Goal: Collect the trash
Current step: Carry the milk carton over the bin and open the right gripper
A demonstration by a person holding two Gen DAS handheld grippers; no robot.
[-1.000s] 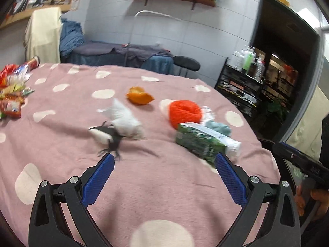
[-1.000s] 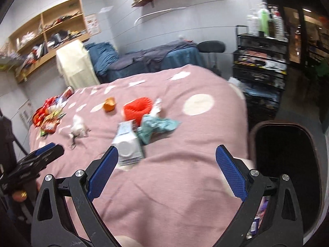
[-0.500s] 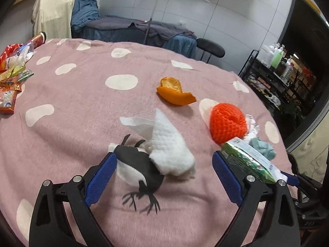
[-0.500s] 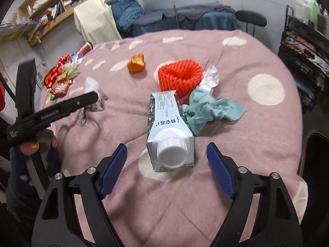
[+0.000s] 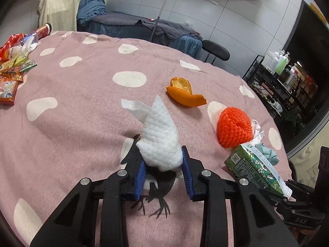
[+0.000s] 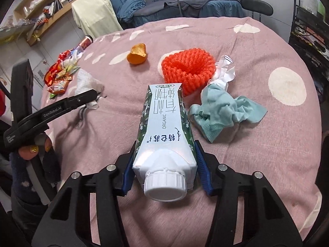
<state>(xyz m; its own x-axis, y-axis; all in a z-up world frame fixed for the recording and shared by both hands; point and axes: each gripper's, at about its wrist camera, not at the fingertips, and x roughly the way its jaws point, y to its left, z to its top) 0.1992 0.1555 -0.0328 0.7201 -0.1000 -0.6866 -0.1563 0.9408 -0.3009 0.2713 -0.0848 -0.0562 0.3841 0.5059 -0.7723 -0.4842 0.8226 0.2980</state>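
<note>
Pink cloth with pale blotches (image 5: 86,127) covers the round table where the trash lies. Nearest on the left side, the left gripper (image 5: 163,177) has its blue pads either side of a crumpled white paper towel (image 5: 159,140), and the jaws are closing with the pads already against the wad's base. Over to the right, the right gripper (image 6: 164,168) straddles a green-and-white milk carton with a white screw cap (image 6: 164,131) lying on its side, cap toward the gripper; its jaws are closing too, pads at the carton's flanks. Beyond the carton sits an orange-red foam fruit net (image 6: 188,70), touching its far end. Just right of that lie a crumpled teal tissue (image 6: 222,113) and a scrunched white wrapper (image 6: 224,72). Farther back rests a piece of orange peel (image 5: 184,94). Bright snack packets (image 5: 10,70) are heaped at the far left edge.
</note>
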